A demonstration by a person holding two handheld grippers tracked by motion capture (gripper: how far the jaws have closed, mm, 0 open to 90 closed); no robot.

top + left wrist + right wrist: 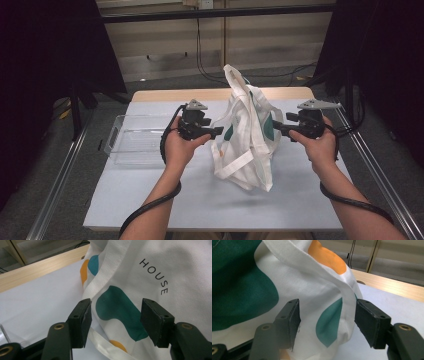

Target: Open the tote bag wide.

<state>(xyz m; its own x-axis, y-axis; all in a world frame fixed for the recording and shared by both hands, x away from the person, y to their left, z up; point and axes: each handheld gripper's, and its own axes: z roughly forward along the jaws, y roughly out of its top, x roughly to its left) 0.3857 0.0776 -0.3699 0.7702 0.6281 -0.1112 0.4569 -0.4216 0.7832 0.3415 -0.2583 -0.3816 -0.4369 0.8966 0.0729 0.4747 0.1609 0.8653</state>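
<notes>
A white cloth tote bag with green and orange blobs (245, 135) stands between the left gripper (216, 131) and right gripper (276, 128), both spread wide, grasping nothing. Beneath lies a white tabletop (210, 200); a clear plastic tray (132, 140) sits outside the left gripper.

My left gripper (218, 131) and right gripper (276, 126) are matte black, each topped by a grey three-cornered plate, trailing a thick black cable along my bare forearm, with brass-ringed screw holes behind square, flat-faced pads (84, 319).

White patterned tote bag (246, 135), upright mid-table
</notes>
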